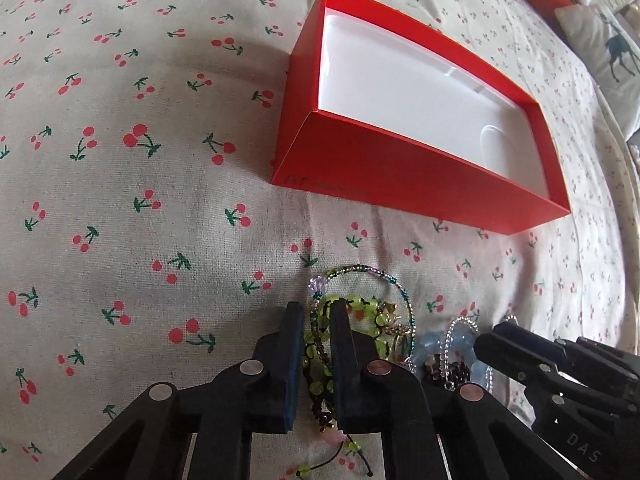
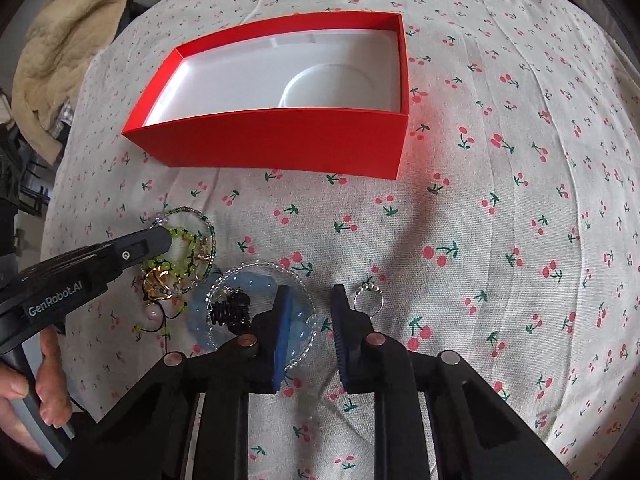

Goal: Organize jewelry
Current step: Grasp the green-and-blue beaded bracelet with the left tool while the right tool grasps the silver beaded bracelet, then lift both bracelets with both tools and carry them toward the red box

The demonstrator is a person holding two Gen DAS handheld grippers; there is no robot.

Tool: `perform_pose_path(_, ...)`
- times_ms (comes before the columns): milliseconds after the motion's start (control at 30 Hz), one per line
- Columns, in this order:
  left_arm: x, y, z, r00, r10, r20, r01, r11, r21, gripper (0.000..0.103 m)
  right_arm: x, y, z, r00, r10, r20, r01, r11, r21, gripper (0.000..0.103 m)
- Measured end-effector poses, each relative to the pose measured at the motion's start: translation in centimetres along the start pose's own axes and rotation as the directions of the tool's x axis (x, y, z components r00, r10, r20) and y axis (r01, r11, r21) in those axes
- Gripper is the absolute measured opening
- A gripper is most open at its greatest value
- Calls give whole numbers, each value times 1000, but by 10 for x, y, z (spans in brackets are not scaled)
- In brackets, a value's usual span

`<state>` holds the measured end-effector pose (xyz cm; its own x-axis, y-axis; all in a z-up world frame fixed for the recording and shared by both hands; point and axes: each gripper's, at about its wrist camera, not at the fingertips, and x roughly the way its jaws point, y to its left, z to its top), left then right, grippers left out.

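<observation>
A tangle of jewelry lies on the cherry-print cloth in front of an open red box (image 1: 400,168) (image 2: 280,140) with a white liner. My left gripper (image 1: 317,312) (image 2: 164,240) is shut on the green bead bracelet (image 1: 316,344) (image 2: 182,236), whose beads fill the narrow gap. A teal seed-bead strand (image 1: 360,270) and a gold piece (image 2: 158,280) are tangled with it. My right gripper (image 2: 311,292) (image 1: 496,332) stands tip-down with narrow open jaws. The edge of the clear bead bracelet (image 2: 260,267) and the blue bracelet (image 2: 248,280) lie between them, with cloth showing beside the right pad.
A small silver ring (image 2: 368,300) lies just right of the right gripper. A black beaded piece (image 2: 234,308) sits on the blue bracelet. A beige blanket (image 2: 68,40) lies at the far left, a deer-print pillow (image 1: 616,52) at the far right. A hand (image 2: 44,380) holds the left gripper's handle.
</observation>
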<state>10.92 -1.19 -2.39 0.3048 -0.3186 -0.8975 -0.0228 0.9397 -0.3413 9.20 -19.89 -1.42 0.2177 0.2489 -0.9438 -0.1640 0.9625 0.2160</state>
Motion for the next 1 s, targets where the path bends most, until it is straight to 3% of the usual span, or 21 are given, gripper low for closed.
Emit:
perform_pose_path(67,-3,1,-1,1000,-5,7,5,1000,-3,1,-1,2,0,1000,13,4,-13,1000,-10,7)
perform_pose_path(167,-10,1,-1,1000,-6,25,6,1000,0,1,-5,4,0,1000,18,18,-17,1000,-18,1)
perform_pose_path(433,-29,4,-6,998,-31,61,31,1000,-1,1,-32,2,-4,993,64,99,-64,998,-2,0)
perform_pose_path(600,-46,4,-10,994,-57,89,56,998,12,1,-29,-2,-7,990,115,76,-117,993,23,3)
perform_pose_path(633,-48,5,-10,994,-58,93,58,998,11,1,-28,-2,-7,990,121,72,-123,992,24,8)
perform_pose_path(767,-49,14,-12,995,-47,85,47,999,-8,1,-27,2,-9,990,124,70,-126,992,27,59)
perform_pose_path(1000,-46,35,-15,998,-12,67,16,999,-51,2,-12,14,-13,994,107,5,-107,994,-19,60)
